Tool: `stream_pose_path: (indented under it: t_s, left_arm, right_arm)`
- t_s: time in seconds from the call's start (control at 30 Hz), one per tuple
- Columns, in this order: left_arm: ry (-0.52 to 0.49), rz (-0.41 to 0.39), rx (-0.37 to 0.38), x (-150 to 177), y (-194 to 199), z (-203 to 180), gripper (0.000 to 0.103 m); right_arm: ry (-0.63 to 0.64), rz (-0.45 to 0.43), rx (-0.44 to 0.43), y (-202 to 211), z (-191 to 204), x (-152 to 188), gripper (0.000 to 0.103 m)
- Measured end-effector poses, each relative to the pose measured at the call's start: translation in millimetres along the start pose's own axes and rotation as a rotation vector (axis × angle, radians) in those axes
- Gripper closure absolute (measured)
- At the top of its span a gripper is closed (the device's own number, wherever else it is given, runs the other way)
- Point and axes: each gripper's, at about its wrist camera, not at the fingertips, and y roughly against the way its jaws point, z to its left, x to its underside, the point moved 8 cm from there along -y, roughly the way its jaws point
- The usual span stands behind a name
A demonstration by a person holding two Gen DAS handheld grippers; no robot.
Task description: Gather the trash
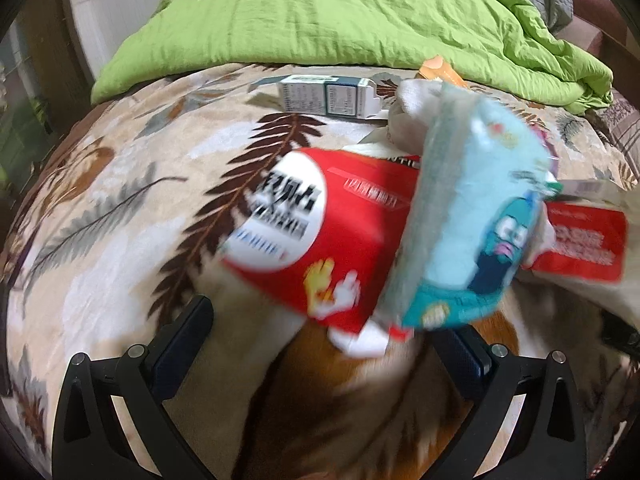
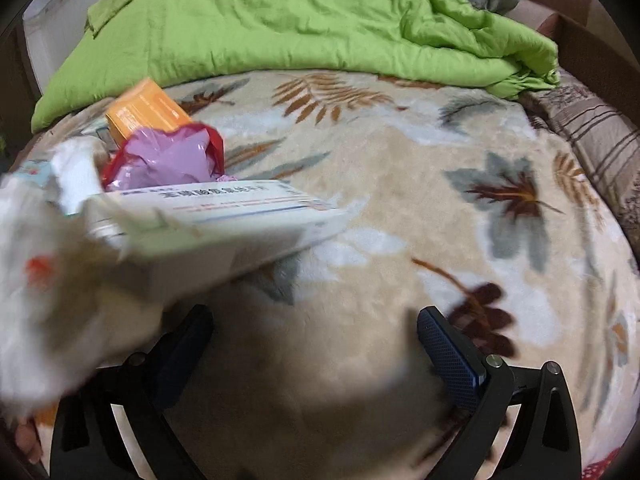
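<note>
Several pieces of trash lie heaped on the leaf-print blanket, and both views are smeared with motion blur. Front and centre in the left wrist view is a red carton with a white oval label, and leaning against its right side is a pale blue snack bag with a cartoon face. Behind them, crumpled white tissue; further back, a small white and teal box lying on its side, and an orange box peeking out near the quilt. To the right, a red flat packet.

Left gripper — fingers spread wide, nothing between them, carton just beyond the tips.

Over to the right wrist view: right gripper also spread apart and holding nothing. A long white box juts in from the left, with a purple and red wrapper behind it. Far back, the rumpled green quilt covers the bed.
</note>
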Motion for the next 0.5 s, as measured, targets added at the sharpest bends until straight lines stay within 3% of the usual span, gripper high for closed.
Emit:
stream_pose_path:
  t_s: [0.07, 0.23, 0.37, 0.5]
  left_arm:
    - [0.004, -0.014, 0.012, 7, 20, 1, 0.000]
    - [0.018, -0.171, 0.033, 19, 88, -2, 0.000]
    - [-0.007, -0.257, 0.034, 32, 136, -7, 0.000]
    - [-0.032, -0.337, 0.005, 45, 175, 3, 0.000]
  right_arm:
    - [-0.010, -0.048, -0.017, 30, -7, 0, 0.000]
    - [0.053, -0.188, -0.025, 113, 3, 15, 0.000]
    - [0.074, -0.296, -0.031, 160, 19, 36, 0.000]
    - [0.073, -0.352, -0.054, 183, 32, 62, 0.000]
